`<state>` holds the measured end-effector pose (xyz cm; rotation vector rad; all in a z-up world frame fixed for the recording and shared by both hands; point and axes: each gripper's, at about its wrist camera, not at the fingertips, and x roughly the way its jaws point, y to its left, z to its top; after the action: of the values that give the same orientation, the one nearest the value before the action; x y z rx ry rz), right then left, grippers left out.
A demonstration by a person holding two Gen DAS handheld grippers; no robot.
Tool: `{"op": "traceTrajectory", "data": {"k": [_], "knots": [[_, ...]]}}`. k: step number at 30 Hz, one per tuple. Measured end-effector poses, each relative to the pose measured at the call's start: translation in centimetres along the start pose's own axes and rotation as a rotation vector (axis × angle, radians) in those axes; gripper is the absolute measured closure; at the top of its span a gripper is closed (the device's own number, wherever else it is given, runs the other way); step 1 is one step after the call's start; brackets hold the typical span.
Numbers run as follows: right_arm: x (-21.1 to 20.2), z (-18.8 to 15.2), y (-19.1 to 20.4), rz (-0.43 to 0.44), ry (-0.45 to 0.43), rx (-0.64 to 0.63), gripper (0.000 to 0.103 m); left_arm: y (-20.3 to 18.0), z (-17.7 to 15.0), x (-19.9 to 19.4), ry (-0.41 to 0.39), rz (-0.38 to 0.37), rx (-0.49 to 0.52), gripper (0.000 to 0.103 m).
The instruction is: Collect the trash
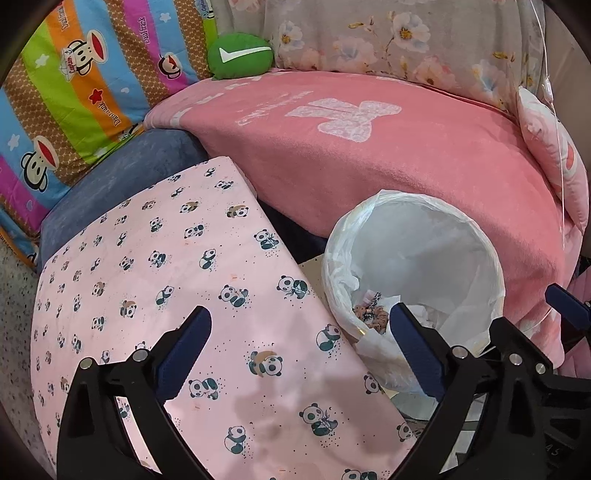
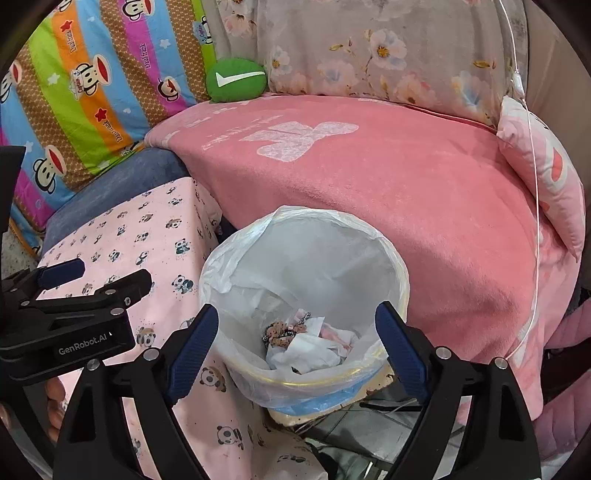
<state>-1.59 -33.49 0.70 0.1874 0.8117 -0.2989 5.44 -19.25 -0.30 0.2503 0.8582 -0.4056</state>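
Observation:
A round bin lined with a white plastic bag (image 1: 476,236) (image 2: 391,266) stands between the panda-print surface and the pink-covered sofa. Crumpled paper and wrappers (image 2: 306,339) lie at its bottom, also seen in the left wrist view (image 1: 376,314). My left gripper (image 1: 301,350) is open and empty above the panda-print cloth (image 1: 177,280), just left of the bin. My right gripper (image 2: 295,345) is open and empty, hovering over the bin's mouth. The left gripper also shows at the left of the right wrist view (image 2: 99,275).
A pink blanket (image 1: 369,155) covers the sofa seat behind the bin. A green check-mark cushion (image 1: 240,55), striped monkey-print bedding (image 1: 74,92), a floral cover (image 1: 388,33), a pink pillow (image 1: 554,147) and a blue cushion (image 1: 122,173) surround it. A thin white cord (image 2: 532,184) hangs at right.

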Motion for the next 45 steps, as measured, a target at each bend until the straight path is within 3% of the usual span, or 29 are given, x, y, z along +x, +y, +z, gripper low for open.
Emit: {"op": "traceTrajectory", "data": {"k": [7,9,15,30,45], "knots": [[0.1,-1.1,-0.1,-0.004,0.039,-0.001,0.016,0.4,-1.3,0.1,0.036,-0.010,-0.025,0.010],[0.1,-1.2,-0.2,0.004,0.045,0.001,0.011,0.5,-1.6,0.0,0.041,-0.013,-0.033,0.010],[0.0,-2.4,0.2,-0.038,0.052,0.008,0.011,0.8,-2.4,0.0,0.054,-0.024,-0.058,0.010],[0.0,-3.5,0.6,-0.053,0.065,-0.009,0.011,0.0,-3.3,-0.5,0.031,-0.022,-0.042,0.010],[-0.2,-4.0,0.1,-0.050,0.074,-0.002,0.011,-0.4,-3.9,-0.6,0.067,-0.008,-0.068,0.007]]}}
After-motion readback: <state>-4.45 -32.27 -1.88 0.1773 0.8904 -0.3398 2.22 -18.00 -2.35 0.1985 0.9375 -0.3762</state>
